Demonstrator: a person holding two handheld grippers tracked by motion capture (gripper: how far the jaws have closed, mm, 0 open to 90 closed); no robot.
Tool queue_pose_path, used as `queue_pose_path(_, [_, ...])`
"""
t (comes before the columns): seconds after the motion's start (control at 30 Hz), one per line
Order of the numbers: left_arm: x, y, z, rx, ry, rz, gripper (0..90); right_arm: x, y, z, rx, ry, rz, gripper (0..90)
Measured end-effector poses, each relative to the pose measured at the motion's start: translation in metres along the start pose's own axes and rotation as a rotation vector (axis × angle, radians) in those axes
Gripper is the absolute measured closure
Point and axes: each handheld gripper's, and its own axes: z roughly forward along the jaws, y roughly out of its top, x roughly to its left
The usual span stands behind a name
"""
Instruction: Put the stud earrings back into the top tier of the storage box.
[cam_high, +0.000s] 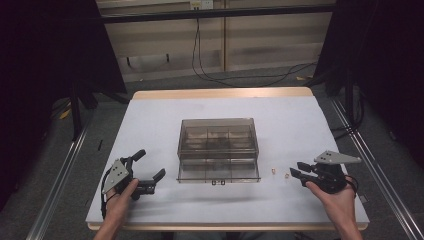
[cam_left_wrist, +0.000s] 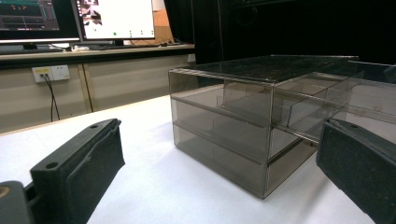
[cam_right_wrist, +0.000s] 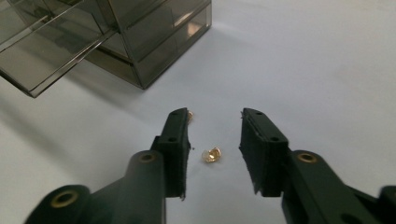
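From the high view, a smoky transparent plastic drawer box sits in the middle of a white matte table with a pale wooden edge, and its lower drawer is pulled out toward the person. The left gripper, black with a grey three-cornered plate, rests at the near left in the person's left hand, jaws spread wide and empty. The right gripper sits at the near right in the right hand, jaws parted and empty. Two tiny gold-coloured pieces lie on the table between the box and the right gripper.

In the left gripper view, the box shows flat clear walls, inner dividers and sharp corners beyond two wide-set, rubber-faced black jaws.

In the right gripper view, one small shiny gold piece lies on the table between the open jaws, untouched; another peeks beside the left jaw's tip. The box's corner stands beyond.
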Motion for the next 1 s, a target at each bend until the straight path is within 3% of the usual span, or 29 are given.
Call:
queue_pose_path(0.1, [0.0,0.0,0.0,0.001,0.001,0.003,0.7,0.004,0.009,-0.002,0.066,0.006,-0.029,68.9])
queue_pose_path(0.17, [0.0,0.0,0.0,0.001,0.001,0.003,0.7,0.004,0.012,-0.002,0.097,0.001,-0.023,72.2])
queue_pose_path(0.2, [0.0,0.0,0.0,0.001,0.001,0.003,0.7,0.004,0.014,-0.001,0.115,-0.009,-0.044,72.0])
queue_pose_path(0.3, [0.0,0.0,0.0,-0.003,-0.001,-0.004,0.7,0.004,0.019,0.004,0.189,-0.002,-0.034,70.7])
queue_pose_path(0.47, [0.0,0.0,0.0,0.002,-0.001,0.0,0.7,-0.003,0.026,0.012,0.294,0.028,-0.023,72.2])
queue_pose_path(0.63, [0.0,0.0,0.0,0.001,-0.001,0.0,0.7,-0.004,0.031,0.025,0.447,0.086,-0.086,76.2])
queue_pose_path(0.7, [0.0,0.0,0.0,0.002,-0.001,0.0,0.7,-0.002,0.033,0.03,0.502,0.099,-0.09,77.1])
queue_pose_path(1.0, [0.0,0.0,0.0,0.001,-0.001,-0.003,0.7,-0.003,0.044,0.049,0.644,0.152,-0.13,78.5])
